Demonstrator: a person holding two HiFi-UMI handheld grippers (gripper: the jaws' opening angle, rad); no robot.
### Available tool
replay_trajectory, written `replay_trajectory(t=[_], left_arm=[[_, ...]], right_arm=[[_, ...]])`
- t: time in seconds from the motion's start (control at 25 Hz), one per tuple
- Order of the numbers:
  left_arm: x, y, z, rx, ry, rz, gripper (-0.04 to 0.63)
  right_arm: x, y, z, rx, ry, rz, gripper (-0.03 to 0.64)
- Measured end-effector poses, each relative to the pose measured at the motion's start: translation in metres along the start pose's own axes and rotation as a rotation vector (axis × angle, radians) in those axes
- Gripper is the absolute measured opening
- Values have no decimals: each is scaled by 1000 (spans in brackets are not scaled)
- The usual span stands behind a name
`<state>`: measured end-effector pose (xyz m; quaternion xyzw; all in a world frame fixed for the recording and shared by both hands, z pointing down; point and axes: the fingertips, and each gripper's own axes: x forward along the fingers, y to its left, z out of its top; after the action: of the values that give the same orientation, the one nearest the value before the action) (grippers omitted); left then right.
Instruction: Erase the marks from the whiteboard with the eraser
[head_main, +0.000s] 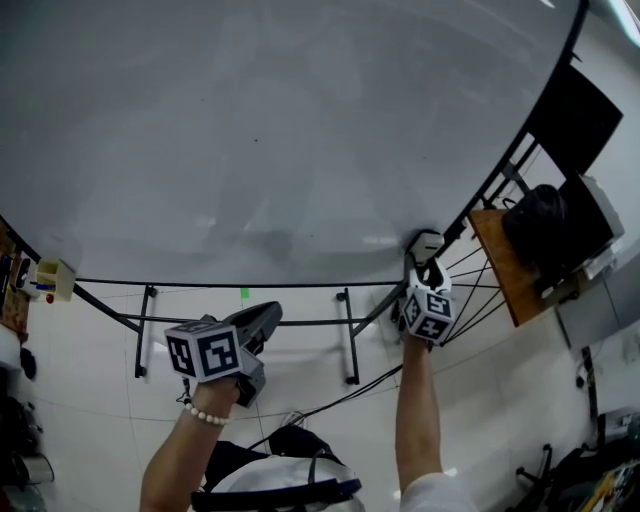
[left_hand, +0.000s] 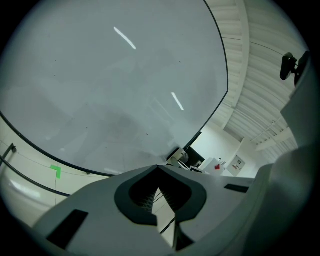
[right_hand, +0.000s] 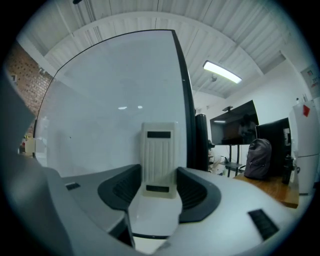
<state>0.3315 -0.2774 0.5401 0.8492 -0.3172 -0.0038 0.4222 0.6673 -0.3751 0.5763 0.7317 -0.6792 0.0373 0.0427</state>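
Note:
The whiteboard (head_main: 250, 130) fills most of the head view; its surface looks almost clean, with a faint grey smudge (head_main: 270, 242) and a few tiny specks. My right gripper (head_main: 428, 275) is shut on the white ribbed eraser (head_main: 427, 243), which rests against the board near its lower right corner. In the right gripper view the eraser (right_hand: 159, 150) stands upright between the dark pads of that gripper (right_hand: 159, 187), just beside the board's black edge. My left gripper (head_main: 266, 318) hangs below the board, shut and holding nothing; its tips (left_hand: 158, 172) meet.
The board's black stand (head_main: 350, 340) and a cable (head_main: 340, 400) are on the tiled floor below. A wooden table (head_main: 505, 265) with a dark backpack (head_main: 540, 225) and a black screen (head_main: 575, 115) are at the right. A small box (head_main: 55, 278) hangs at the left.

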Motion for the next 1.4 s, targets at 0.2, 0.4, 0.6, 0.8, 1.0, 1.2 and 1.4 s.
replay_trajectory(t=[0.2, 0.4, 0.6, 0.8, 1.0, 1.2, 1.4], left_arm=[[-23, 17, 8, -21, -44, 3, -5], [-59, 42, 14, -25, -64, 23, -4], [-101, 73, 21, -48, -72, 45, -5], [-150, 104, 34, -66, -78, 58, -5], [-201, 137, 55, -68, -114, 75, -5], [-258, 167, 71, -76, -148, 92, -5], [-319, 204, 77, -86, -157, 121, -5]], right_arm=[[-1, 55, -1, 7, -14, 19, 252], [-4, 126, 0, 6, -27, 46, 252], [-3, 179, -3, 23, -22, 51, 252], [-5, 241, -1, 19, -16, 56, 252], [-7, 307, 0, 8, -14, 83, 252], [-11, 376, 1, 14, -13, 95, 252], [-13, 441, 2, 10, -7, 109, 252]])
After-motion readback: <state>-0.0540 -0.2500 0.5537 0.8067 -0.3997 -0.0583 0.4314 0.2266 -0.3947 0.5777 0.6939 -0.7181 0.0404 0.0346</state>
